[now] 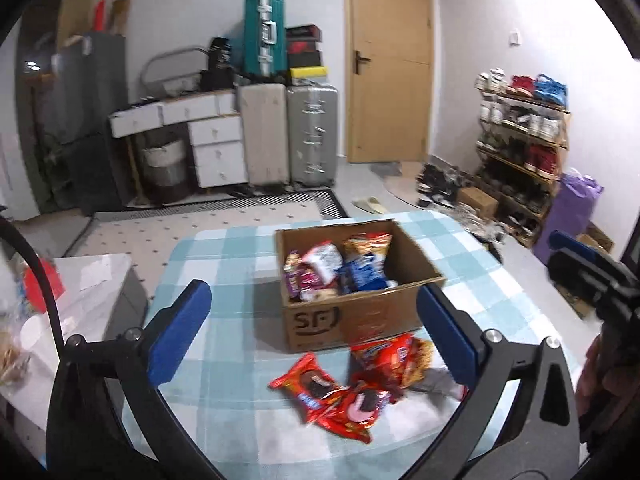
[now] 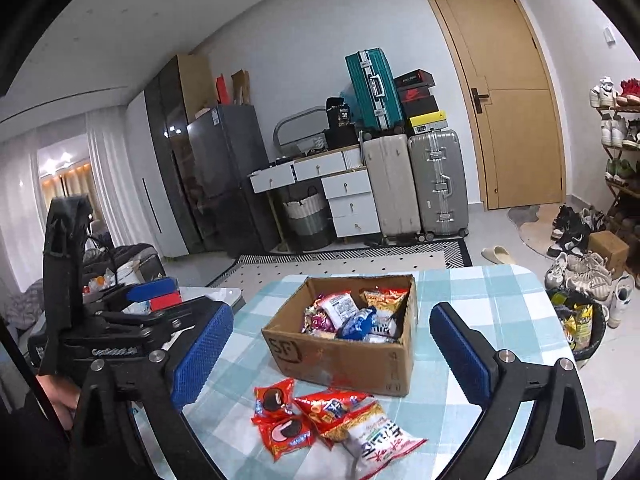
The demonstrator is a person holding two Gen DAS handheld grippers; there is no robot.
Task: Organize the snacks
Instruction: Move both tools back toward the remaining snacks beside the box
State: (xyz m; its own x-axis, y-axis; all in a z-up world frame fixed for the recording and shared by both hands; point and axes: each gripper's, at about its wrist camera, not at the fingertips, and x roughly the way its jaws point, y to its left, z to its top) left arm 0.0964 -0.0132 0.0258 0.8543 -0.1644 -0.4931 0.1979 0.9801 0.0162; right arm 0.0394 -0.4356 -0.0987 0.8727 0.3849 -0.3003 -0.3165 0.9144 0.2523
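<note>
A brown cardboard box marked SF stands on the blue checked tablecloth, with several snack packets inside. It also shows in the right wrist view. In front of it lie loose packets: two red cookie packs, a red-orange bag and a white bag. My left gripper is open and empty, above the loose packets. My right gripper is open and empty, above the box's near side. The left gripper's body shows at the left of the right wrist view.
A low white side table with clutter stands left of the table. Suitcases, a drawer desk and a door line the far wall. A shoe rack and shoes stand right. A dark bin sits by the table's right edge.
</note>
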